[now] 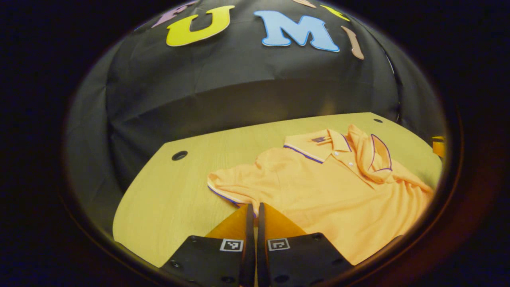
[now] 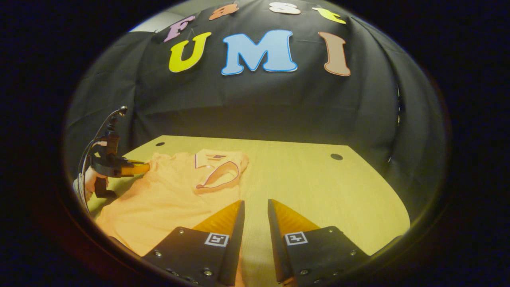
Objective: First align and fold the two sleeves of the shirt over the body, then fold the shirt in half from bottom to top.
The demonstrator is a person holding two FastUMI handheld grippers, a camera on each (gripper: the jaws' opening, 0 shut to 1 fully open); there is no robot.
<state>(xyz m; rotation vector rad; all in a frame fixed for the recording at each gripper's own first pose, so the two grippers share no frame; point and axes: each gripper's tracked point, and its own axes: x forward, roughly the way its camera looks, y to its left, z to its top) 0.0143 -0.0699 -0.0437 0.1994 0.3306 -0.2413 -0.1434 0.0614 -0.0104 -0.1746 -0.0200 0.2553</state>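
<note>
The location is a purpose-built recording booth, not a home. A black cloth wall (image 2: 259, 107) encloses the work area on the back and both sides, hanging in folds. The only furniture is a light wood-grain bench (image 2: 318, 183) with round cable holes (image 2: 336, 156) near its far corners, as on an office desk. A hand-held gripper (image 2: 119, 167) with trailing cables (image 2: 89, 149) indicates instrumented data capture. An orange polo shirt (image 1: 318, 187) lying on the bench is the sole domestic item.
</note>
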